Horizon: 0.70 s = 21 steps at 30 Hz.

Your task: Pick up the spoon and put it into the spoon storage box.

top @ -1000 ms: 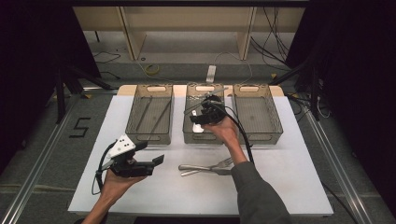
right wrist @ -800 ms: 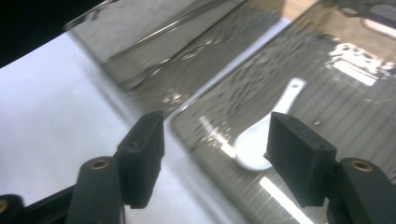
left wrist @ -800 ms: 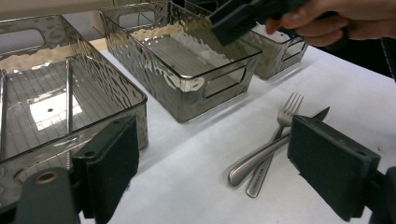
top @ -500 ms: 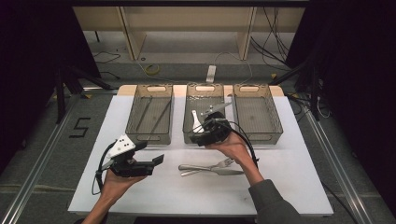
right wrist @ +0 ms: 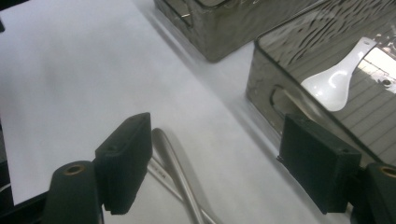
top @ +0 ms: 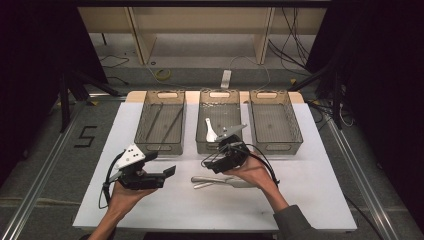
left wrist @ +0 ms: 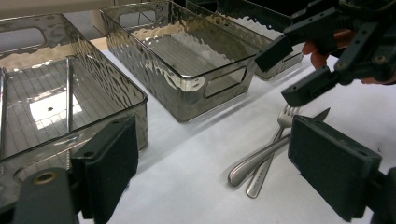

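- Cutlery: a fork (left wrist: 273, 140) and a knife (left wrist: 275, 147) are lying crossed on the white table (top: 165, 205), just in front of the middle basket (top: 220, 146).
- Right gripper (top: 214, 165) is hovering over their handles, jaws spread, gripping nothing.
- Left gripper (top: 167, 172) is waiting near the left basket (top: 160, 145), jaws spread, empty.
- White spoon (right wrist: 337, 79) is resting inside the middle basket.

The bench (top: 165, 210) is plain white, and on it stand 3 smoky grey see-through bins (top: 161, 120) with a rippled, hammered pattern on the walls and fine ribbed lines across the floors. A glossy white spoon (top: 210, 131) lies in the middle bin, while the fork (left wrist: 273, 144) and knife (top: 220, 181) on the bench are shiny silver. Both grippers, left (top: 167, 172) and right (top: 210, 167), have matte black jaws; the left carries a pale grey plate dotted with black.
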Motion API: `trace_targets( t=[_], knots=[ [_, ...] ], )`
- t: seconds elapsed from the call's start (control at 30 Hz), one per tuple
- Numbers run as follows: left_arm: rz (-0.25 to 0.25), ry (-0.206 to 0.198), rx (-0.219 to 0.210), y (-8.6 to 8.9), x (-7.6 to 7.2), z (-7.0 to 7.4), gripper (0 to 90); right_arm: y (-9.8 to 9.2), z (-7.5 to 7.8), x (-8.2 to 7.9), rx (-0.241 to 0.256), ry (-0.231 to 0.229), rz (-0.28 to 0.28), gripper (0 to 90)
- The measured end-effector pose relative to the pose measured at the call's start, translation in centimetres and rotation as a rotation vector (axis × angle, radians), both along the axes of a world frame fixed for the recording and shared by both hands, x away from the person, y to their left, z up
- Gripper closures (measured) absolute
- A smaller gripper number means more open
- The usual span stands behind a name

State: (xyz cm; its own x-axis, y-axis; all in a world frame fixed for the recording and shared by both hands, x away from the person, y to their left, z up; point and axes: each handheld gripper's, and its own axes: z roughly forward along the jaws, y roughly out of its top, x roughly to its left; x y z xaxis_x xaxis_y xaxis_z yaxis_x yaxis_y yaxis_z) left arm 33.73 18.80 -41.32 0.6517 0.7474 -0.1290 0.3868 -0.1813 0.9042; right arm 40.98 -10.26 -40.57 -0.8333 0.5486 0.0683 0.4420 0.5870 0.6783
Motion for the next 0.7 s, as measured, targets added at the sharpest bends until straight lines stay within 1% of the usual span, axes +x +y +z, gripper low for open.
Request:
trace_targets(
  t=[0.03, 0.07, 0.1, 0.13, 0.17, 0.27, 0.37, 0.43, 0.57, 0.7],
  knots=[
    [-0.002, 0.0, 0.0, 0.0, 0.0, 0.0, 15.7, 0.0, -0.2, -0.2, 0.003, -0.006, 0.009, 26.4],
    [0.0, 0.001, -0.001, 0.0, 0.0, 0.0, 15.7, 0.1, -0.3, -0.4, 0.011, -0.001, 0.007, 26.7],
    [0.0, 0.001, -0.002, 0.0, 0.0, 0.0, 15.7, 0.1, -0.6, -0.5, 0.009, 0.002, 0.014, 26.7],
    [-0.001, 0.001, -0.001, 0.0, 0.0, 0.0, 15.7, 0.2, -0.8, -0.5, -0.011, -0.001, 0.027, 26.7],
    [-0.001, 0.0, 0.001, 0.0, 0.0, 0.0, 15.7, 0.3, -1.0, -0.6, -0.026, 0.002, 0.027, 26.7],
    [-0.002, 0.0, 0.0, 0.0, 0.0, 0.0, 15.7, 0.3, -1.5, -0.7, -0.033, 0.009, 0.041, 27.0],
    [-0.003, 0.0, 0.001, 0.0, 0.0, 0.0, 15.7, 0.4, -2.0, -0.9, -0.07, 0.014, 0.058, 27.1],
    [-0.003, 0.0, 0.001, 0.0, 0.0, 0.0, 15.7, 0.3, -2.2, -0.9, -0.086, 0.016, 0.059, 27.2],
    [-0.001, 0.002, 0.0, 0.1, 0.0, 0.0, 15.7, 0.0, -2.4, -0.9, -0.092, 0.024, 0.056, 27.9],
    [-0.004, 0.002, 0.002, 0.0, 0.0, 0.0, 15.7, 0.1, -2.6, -0.9, -0.118, 0.021, 0.064, 28.5]
  ],
)
